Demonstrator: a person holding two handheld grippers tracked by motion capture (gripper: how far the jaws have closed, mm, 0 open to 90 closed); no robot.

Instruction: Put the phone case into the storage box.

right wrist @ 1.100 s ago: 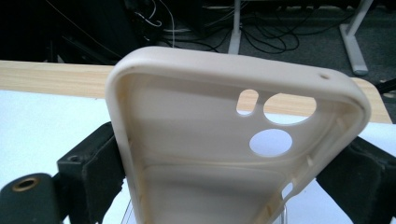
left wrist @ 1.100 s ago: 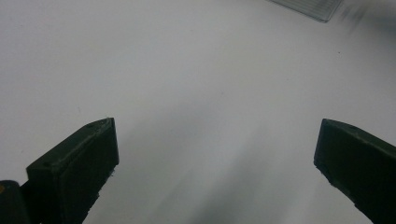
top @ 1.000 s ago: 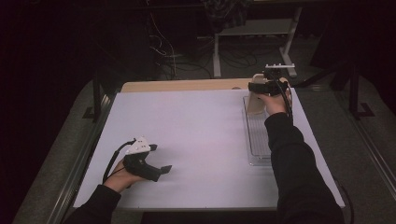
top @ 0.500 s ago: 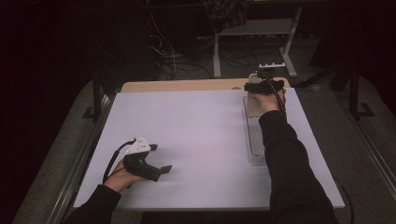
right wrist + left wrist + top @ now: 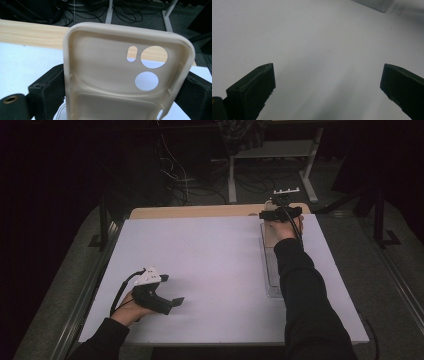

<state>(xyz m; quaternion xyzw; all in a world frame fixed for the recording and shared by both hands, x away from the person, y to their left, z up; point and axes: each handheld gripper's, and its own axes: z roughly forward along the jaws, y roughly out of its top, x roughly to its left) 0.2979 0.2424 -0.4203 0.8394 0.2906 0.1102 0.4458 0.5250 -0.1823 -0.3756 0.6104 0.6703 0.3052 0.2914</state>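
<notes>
A beige phone case (image 5: 112, 75) with round camera holes stands upright between my right gripper's (image 5: 122, 85) jaws, which are shut on its two long sides. In the high view the right gripper (image 5: 279, 215) is at the table's far right, over the far end of a clear plastic tray (image 5: 272, 270). My left gripper (image 5: 172, 292) rests low on the white table cover near the front left. It is open, with bare white surface between its jaws (image 5: 328, 75).
The white cover (image 5: 215, 270) spans most of the table, and a strip of bare wood (image 5: 195, 211) shows along the far edge. A corner of the clear tray (image 5: 374, 3) lies ahead of the left gripper. Cables and a metal stand (image 5: 270, 155) are on the floor beyond.
My right gripper has shifted a little to the left at the far end of the tray, still holding the case. The left gripper has stayed put.
</notes>
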